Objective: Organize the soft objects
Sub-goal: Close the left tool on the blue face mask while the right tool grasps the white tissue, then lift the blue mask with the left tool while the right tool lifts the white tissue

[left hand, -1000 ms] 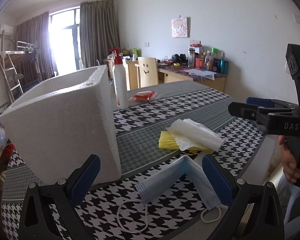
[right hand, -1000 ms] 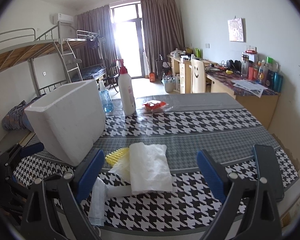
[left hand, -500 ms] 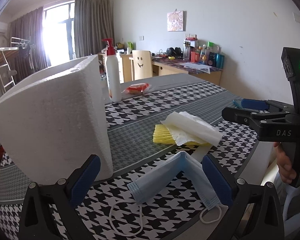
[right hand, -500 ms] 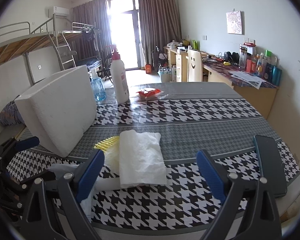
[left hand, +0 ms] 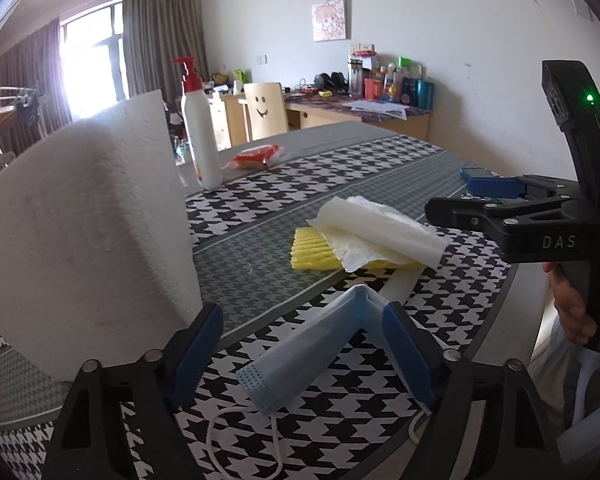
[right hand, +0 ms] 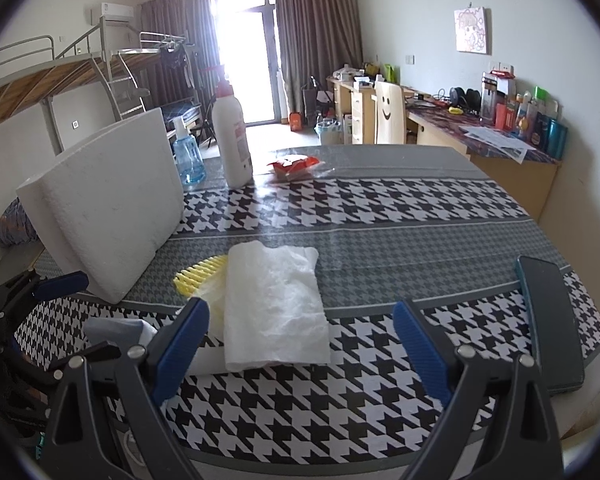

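A light blue face mask (left hand: 312, 344), folded into a bent shape, lies on the houndstooth tablecloth near the front edge. My left gripper (left hand: 302, 356) straddles it. Its jaws are closing and the pads stand apart from the mask's near end. The right pad covers the mask's far fold. A white tissue (right hand: 272, 304) lies across a yellow sponge (right hand: 200, 276), just ahead of my right gripper (right hand: 300, 348), which is open and empty. In the left wrist view the right gripper (left hand: 472, 200) hovers beside the tissue (left hand: 380, 232). A white foam box (left hand: 84, 240) stands to the left.
A dark phone (right hand: 548, 320) lies near the table's right edge. A white pump bottle (right hand: 232, 136), a blue bottle (right hand: 186, 156) and a red packet (right hand: 294, 166) stand at the far side. A desk, a chair and a bunk bed lie beyond.
The left gripper has sunk closer to the mask and its jaws have narrowed around it. The right gripper has dropped slightly toward the tissue.
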`<action>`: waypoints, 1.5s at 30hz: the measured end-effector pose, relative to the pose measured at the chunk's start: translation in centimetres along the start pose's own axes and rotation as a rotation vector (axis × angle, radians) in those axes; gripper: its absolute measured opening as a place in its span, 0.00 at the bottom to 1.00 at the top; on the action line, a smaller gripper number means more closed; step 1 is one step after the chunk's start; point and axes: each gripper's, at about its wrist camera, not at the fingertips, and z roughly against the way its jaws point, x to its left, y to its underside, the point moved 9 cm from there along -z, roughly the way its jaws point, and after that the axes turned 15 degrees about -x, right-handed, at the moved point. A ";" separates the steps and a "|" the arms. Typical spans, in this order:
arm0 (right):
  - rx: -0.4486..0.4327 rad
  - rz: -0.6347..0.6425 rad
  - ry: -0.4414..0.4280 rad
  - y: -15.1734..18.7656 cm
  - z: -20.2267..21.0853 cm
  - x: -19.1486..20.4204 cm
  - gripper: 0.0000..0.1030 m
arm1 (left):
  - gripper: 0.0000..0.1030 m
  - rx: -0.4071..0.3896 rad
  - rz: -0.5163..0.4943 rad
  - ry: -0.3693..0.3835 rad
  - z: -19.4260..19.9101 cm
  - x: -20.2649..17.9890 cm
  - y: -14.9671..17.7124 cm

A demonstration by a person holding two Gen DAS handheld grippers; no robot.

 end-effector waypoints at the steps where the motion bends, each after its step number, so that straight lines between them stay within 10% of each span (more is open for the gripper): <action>1: 0.005 -0.001 -0.002 0.1 -0.1 0.0 0.91 | 0.79 0.006 -0.003 0.001 -0.2 0.0 0.1; 16: 0.127 -0.041 -0.043 2.1 -3.3 0.6 0.73 | 0.41 0.110 -0.022 0.053 -1.6 -0.8 2.4; 31: 0.165 -0.051 -0.054 3.0 -3.1 0.9 0.30 | 0.12 0.106 -0.006 0.074 -1.0 -1.1 2.5; 34: 0.139 -0.028 -0.035 2.6 -2.5 0.7 0.28 | 0.11 0.103 -0.002 0.076 -0.9 -1.1 2.5; 36: 0.127 -0.042 -0.034 2.1 -2.2 0.4 0.10 | 0.11 0.100 0.003 0.079 -0.9 -1.2 2.4; 45: 0.108 -0.028 -0.043 1.6 -1.7 1.0 0.07 | 0.07 0.071 0.030 0.085 -0.3 -0.9 1.8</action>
